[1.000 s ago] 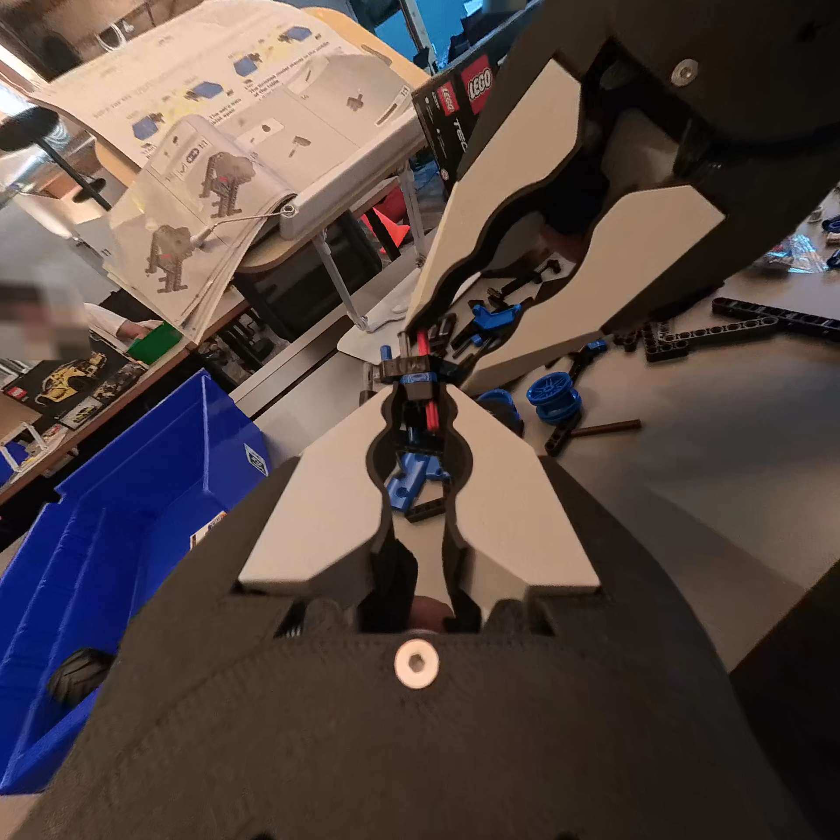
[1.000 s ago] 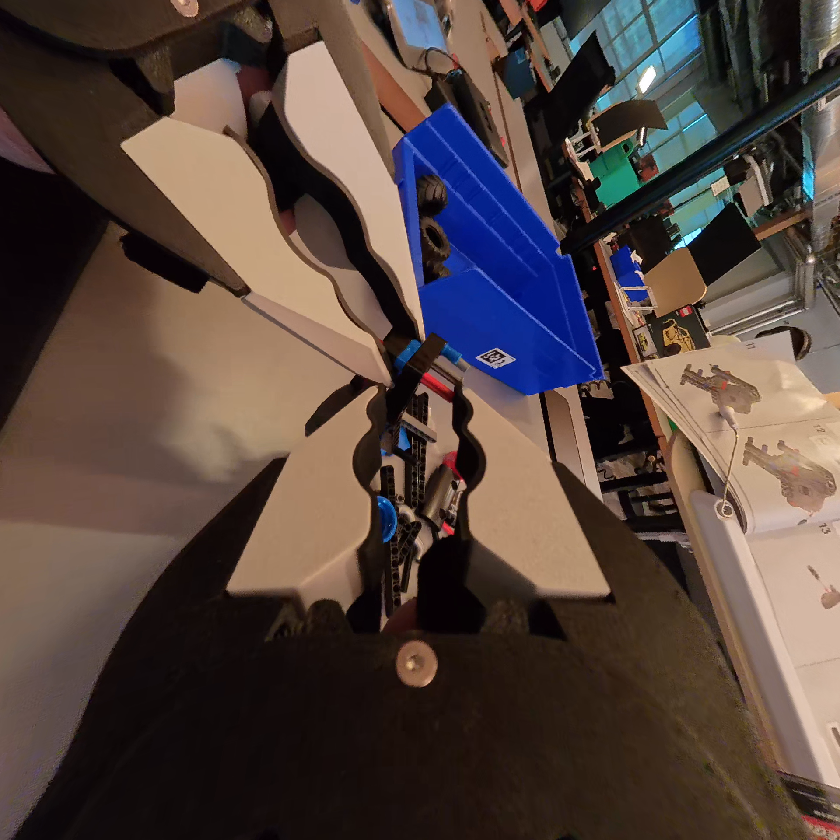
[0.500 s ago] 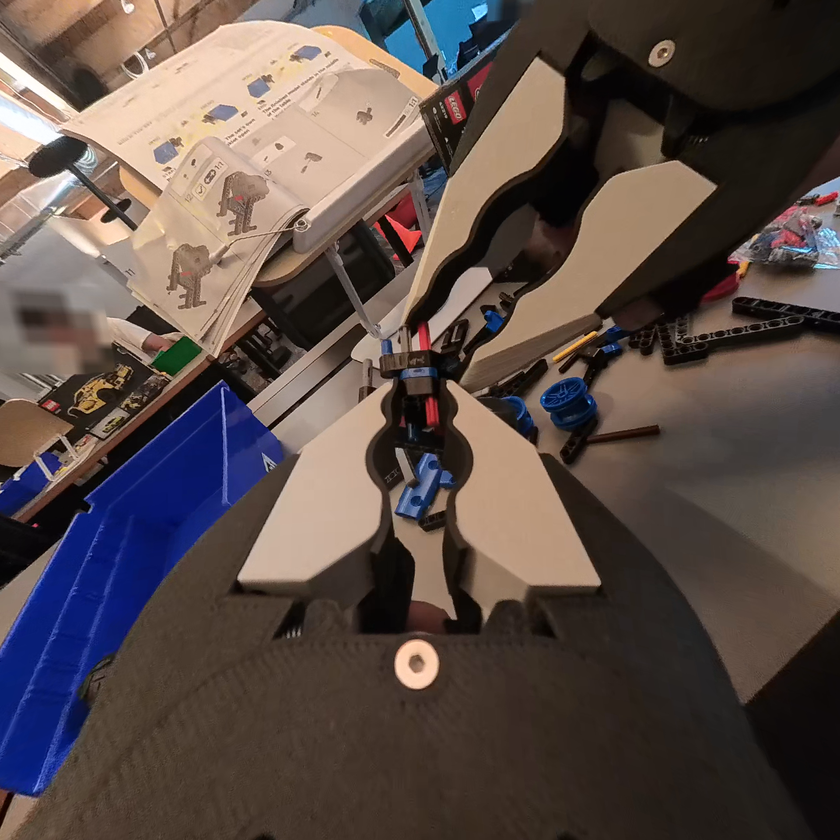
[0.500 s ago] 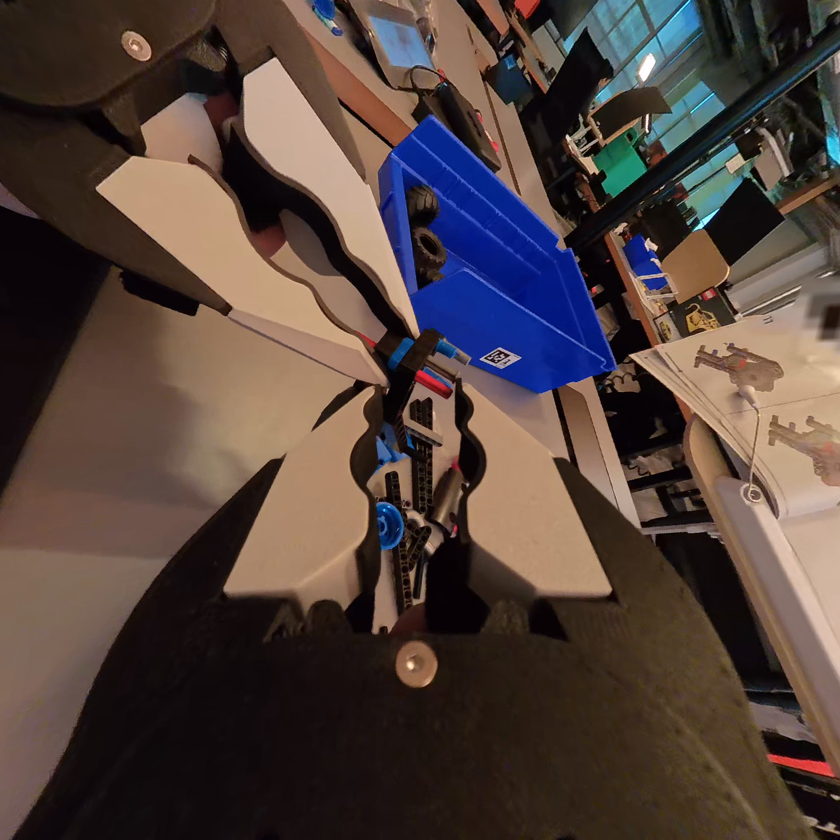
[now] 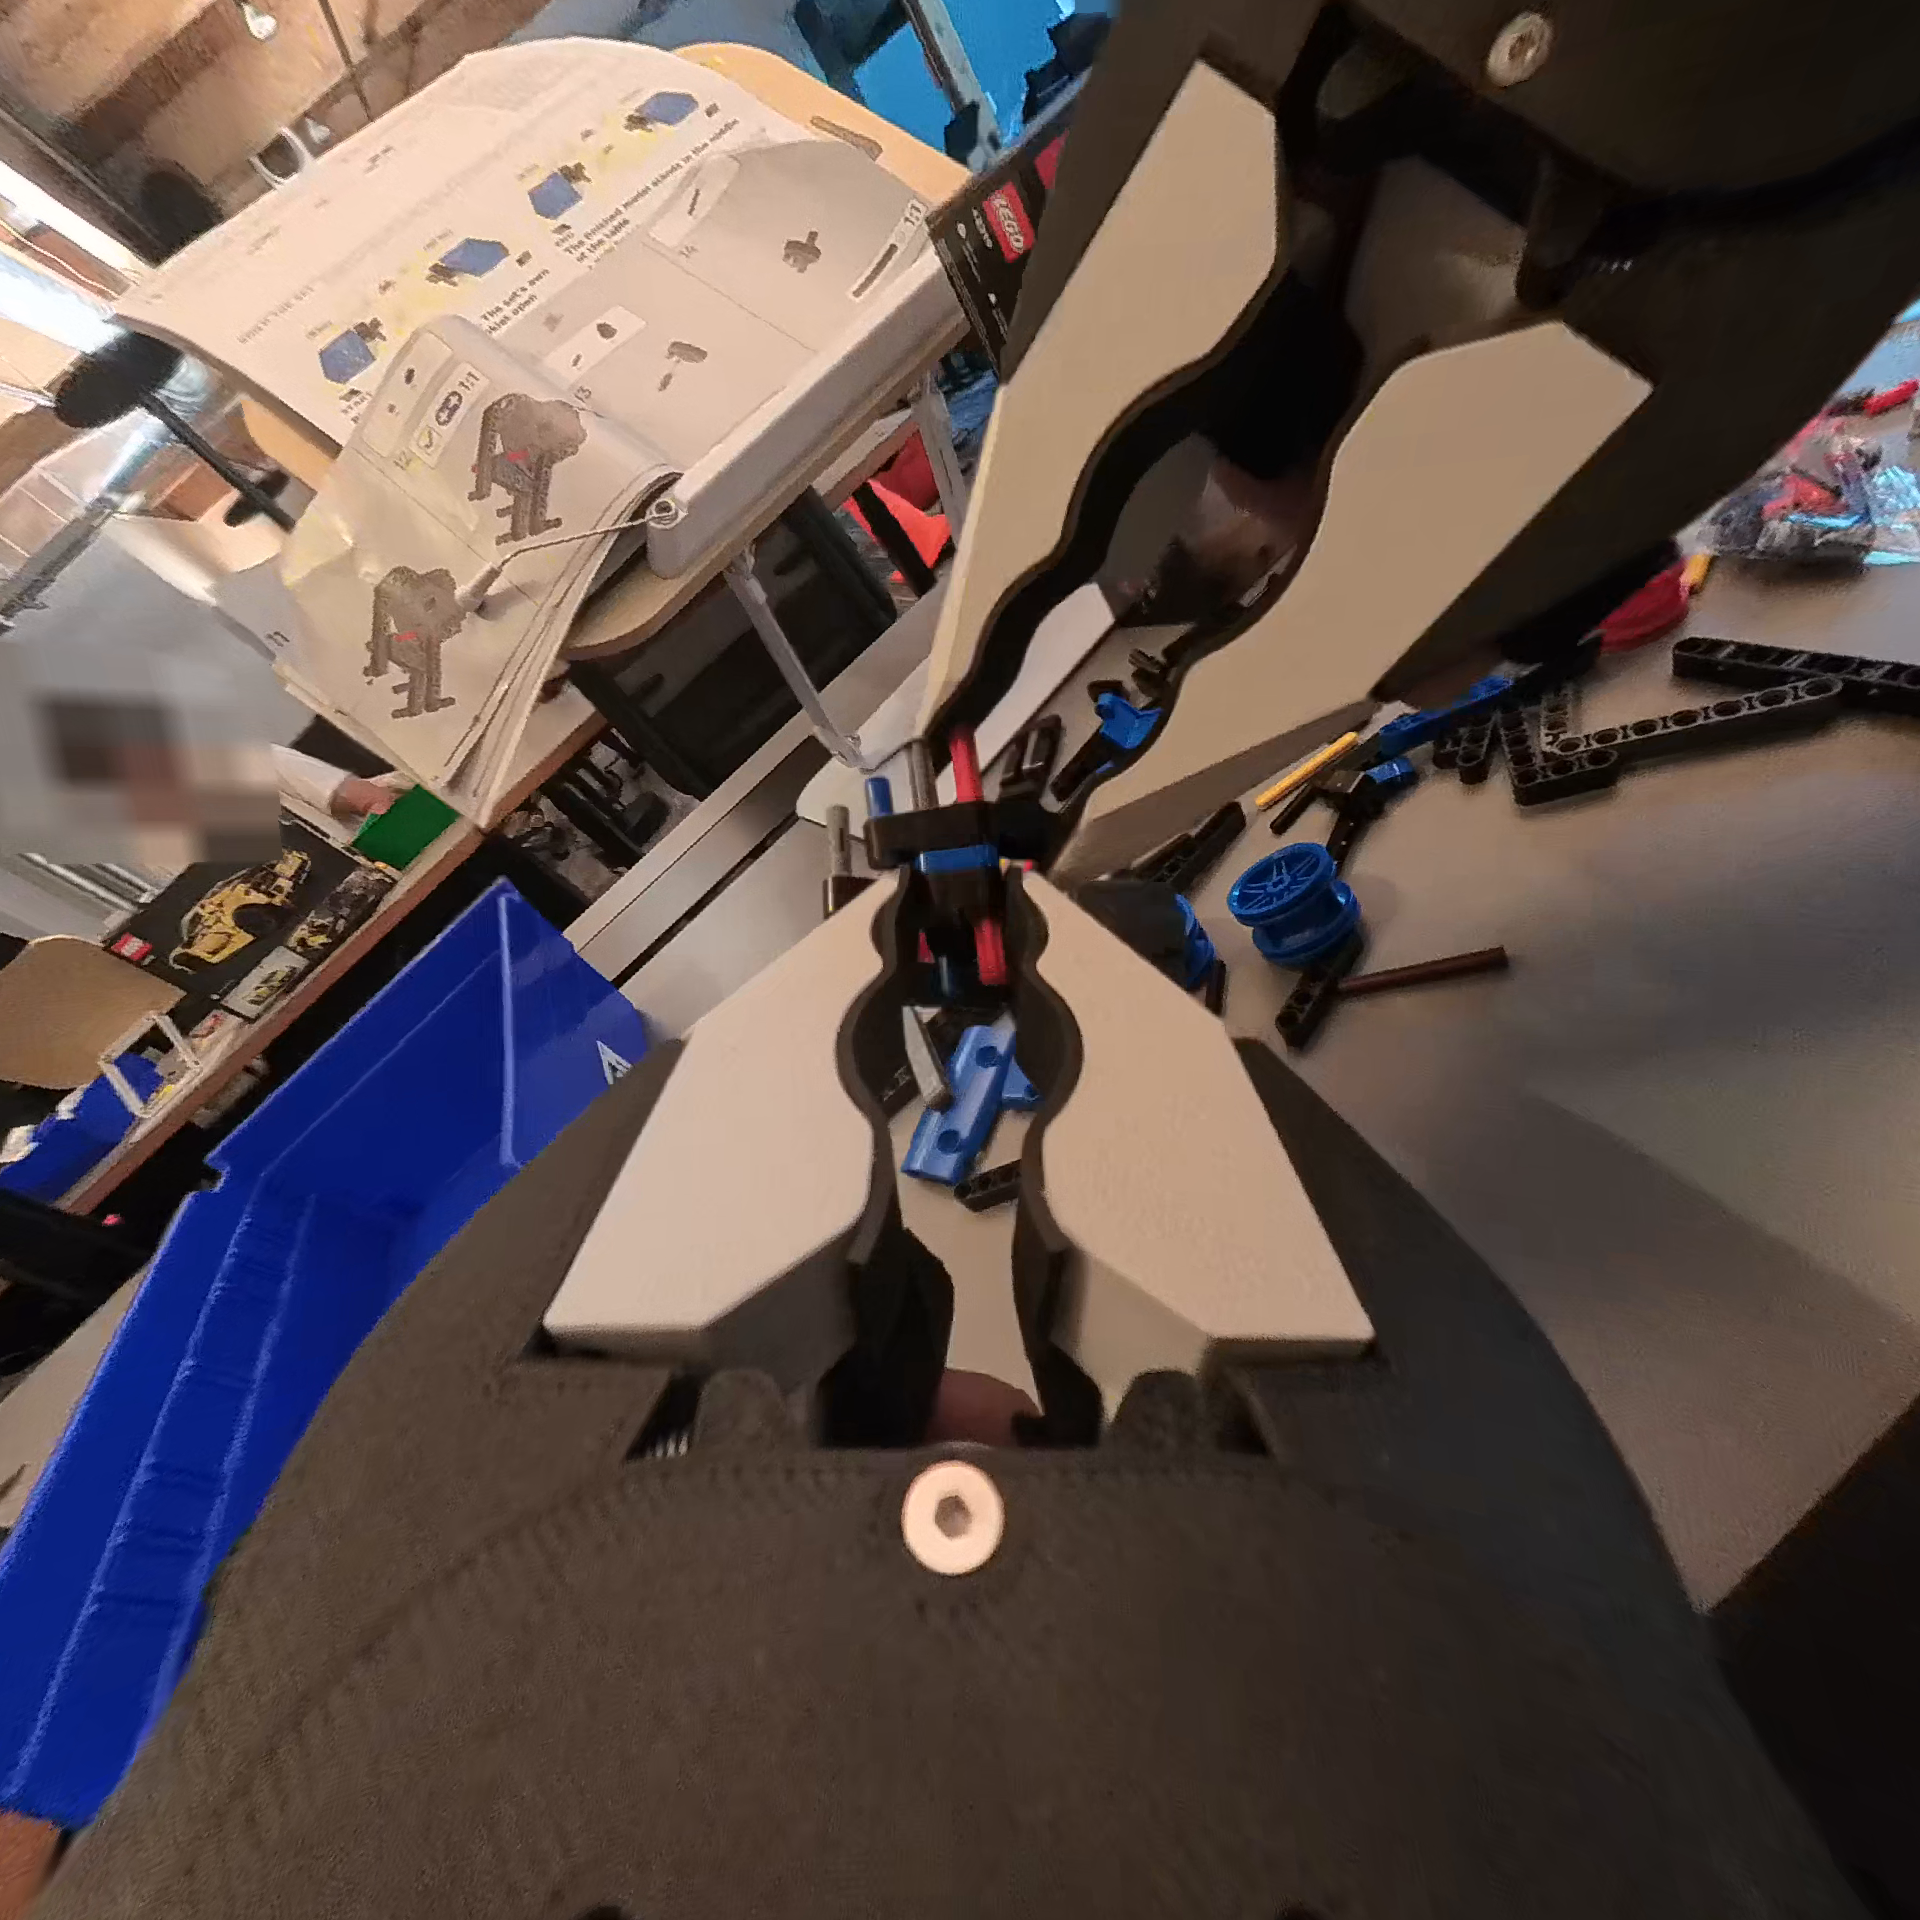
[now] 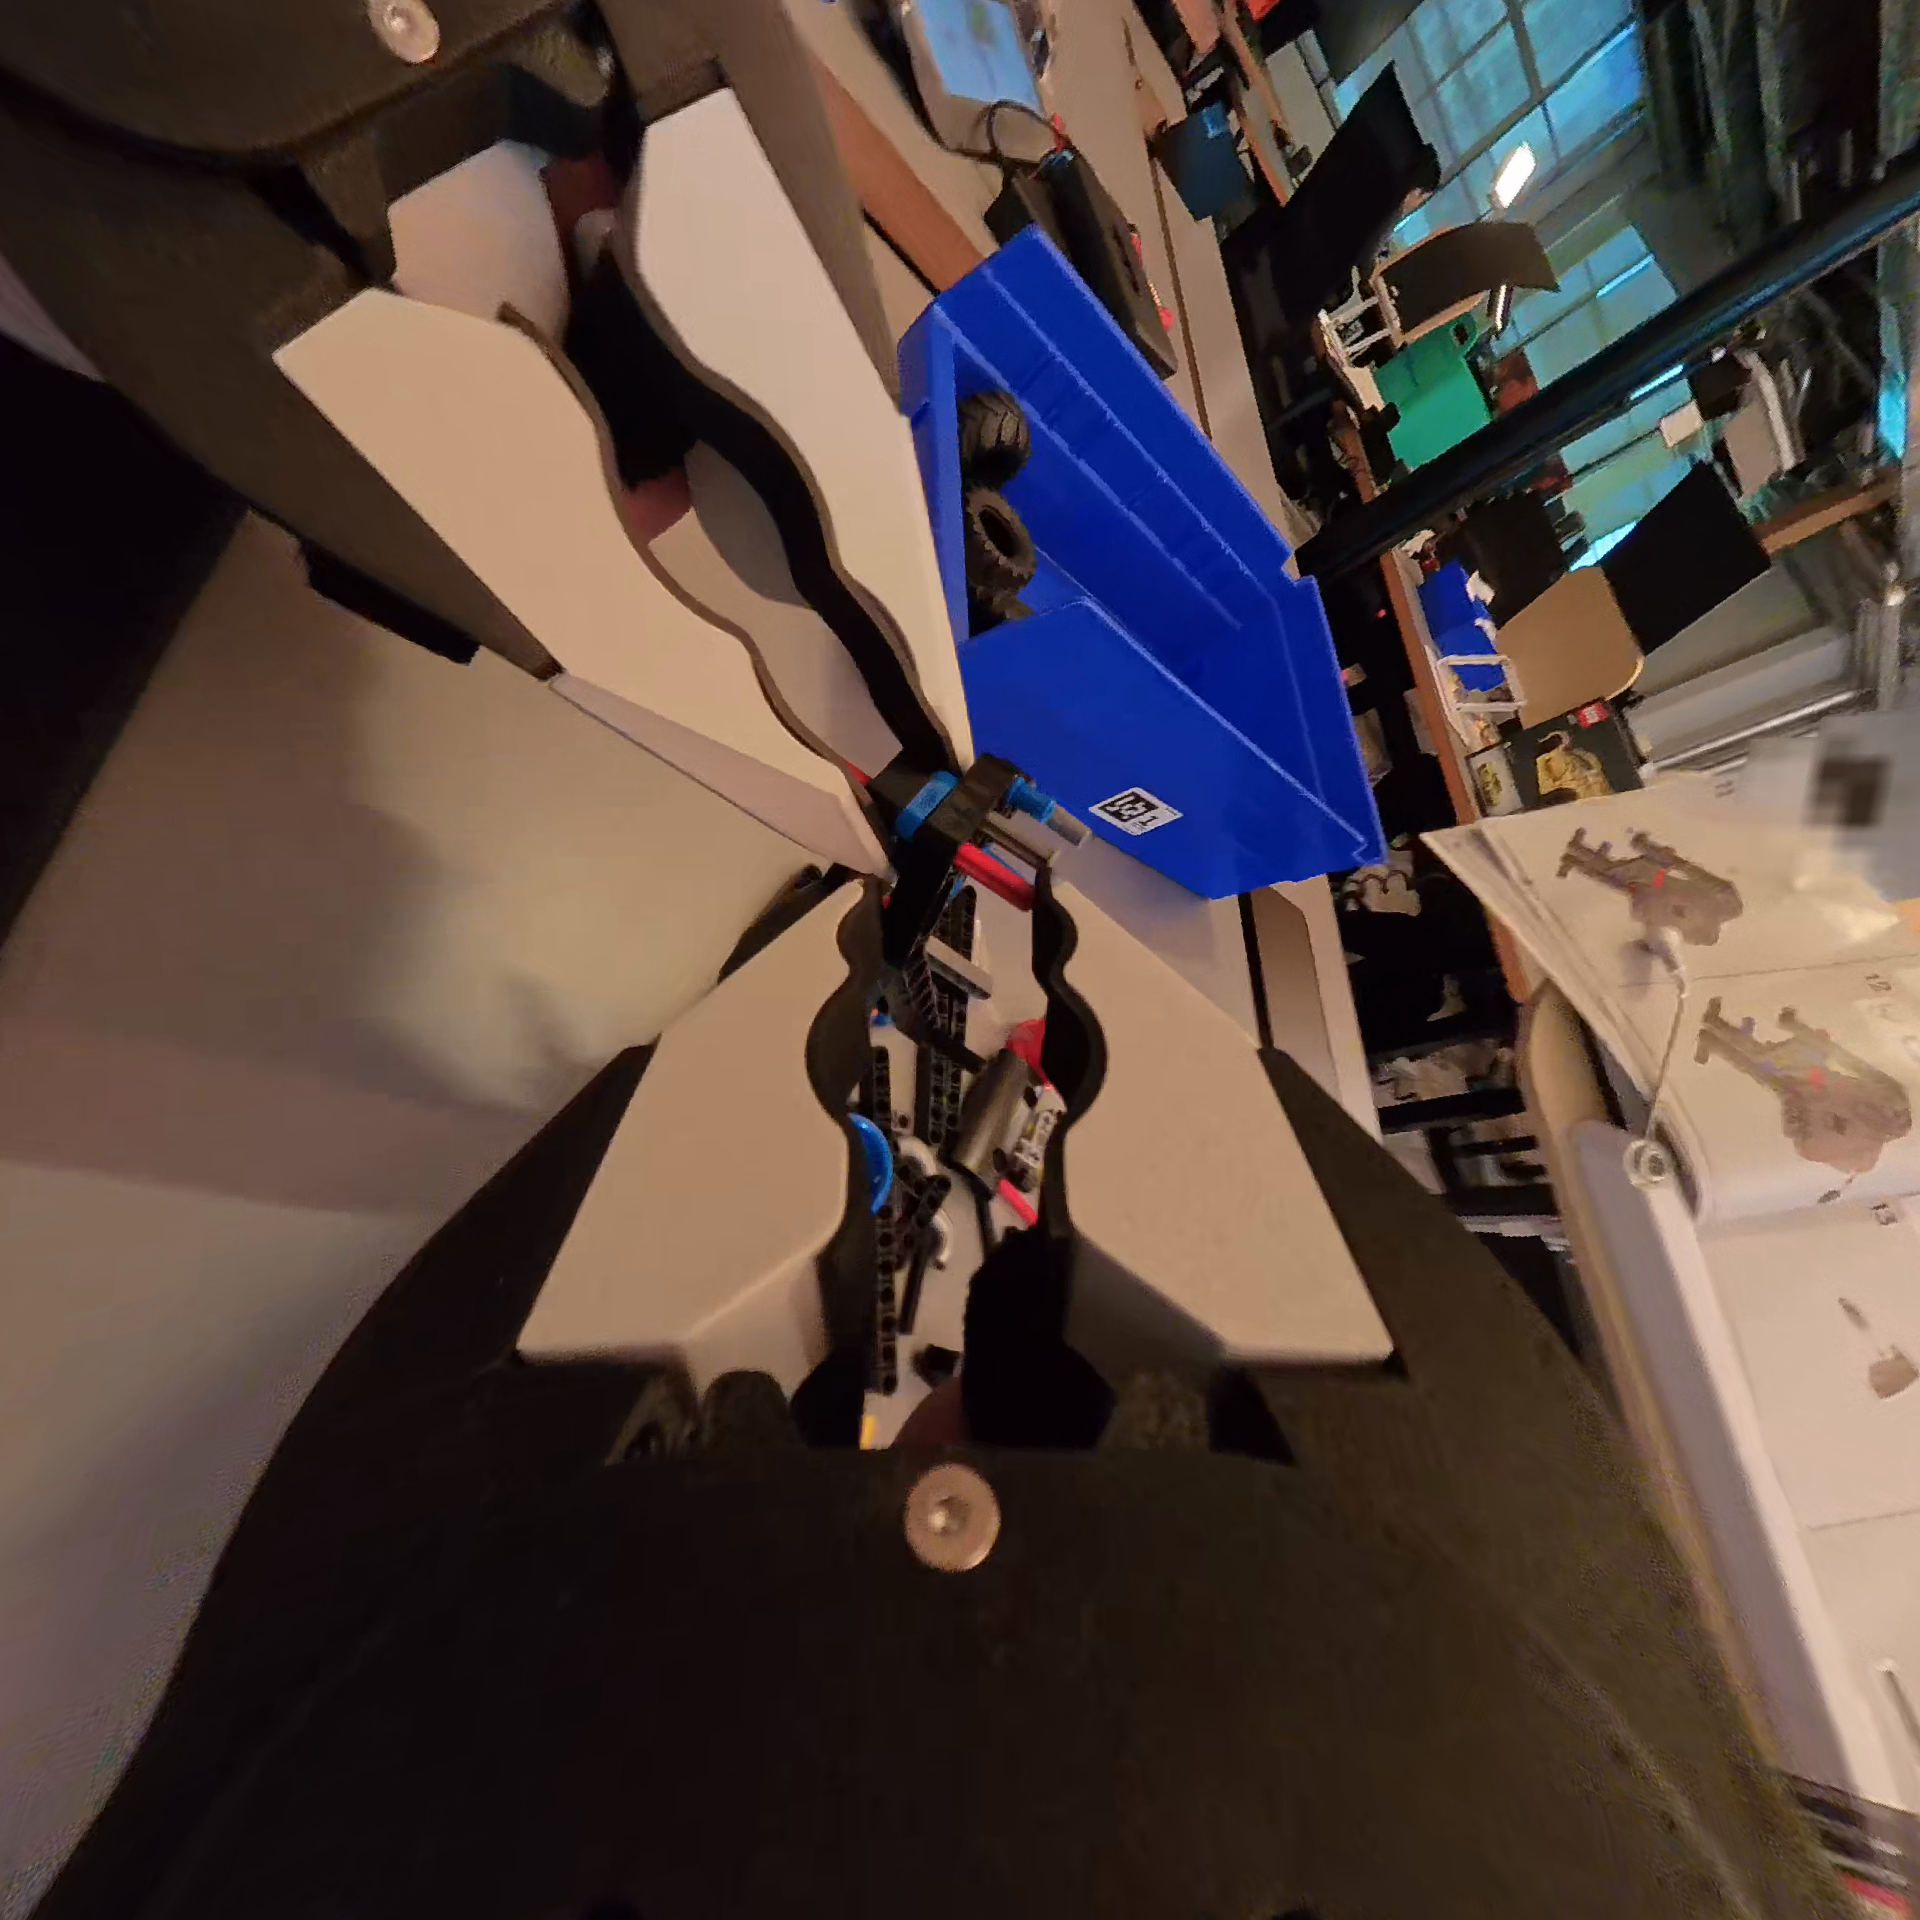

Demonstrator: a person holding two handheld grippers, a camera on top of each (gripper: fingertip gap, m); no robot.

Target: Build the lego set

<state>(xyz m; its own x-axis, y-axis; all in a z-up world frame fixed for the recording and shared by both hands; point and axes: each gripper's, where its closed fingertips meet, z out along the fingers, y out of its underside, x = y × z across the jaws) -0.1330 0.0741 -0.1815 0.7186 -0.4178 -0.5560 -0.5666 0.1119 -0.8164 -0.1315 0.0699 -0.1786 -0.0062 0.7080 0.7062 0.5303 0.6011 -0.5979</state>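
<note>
So the little sub-assembly (image 5: 940, 831) (black crossbeam, blue connector, a red axle (image 5: 982, 935) through it, plus a grey pin sticking out) is hanging in mid-air above the tabletop (image 5: 1558, 1091), pinched from both sides. The left claw (image 5: 961, 883) has its tips closed on the lower end around the blue/black bit. The right claw (image 6: 951, 883) comes in from the opposite side, nose to nose with it, and is closed on the same cluster by the black beam and axle.

Handling-wise, I'd say this thing weighs basically nothing and the plastic is rigid, but it's smooth and tiny, so it'll want to pivot or pop out if squeezed off-centre. The axle looks like it could slide in its holes too. Best bet is gripping the flat sides of the black beam, not the round axle or pin.

Relative to the sub-assembly: the blue bin (image 5: 343, 1195) is off to its left, the blue wheel hub (image 5: 1294, 914) and loose black beams (image 5: 1704, 717) lie to its right, and the instruction booklet (image 5: 582, 312) is behind it.
</note>
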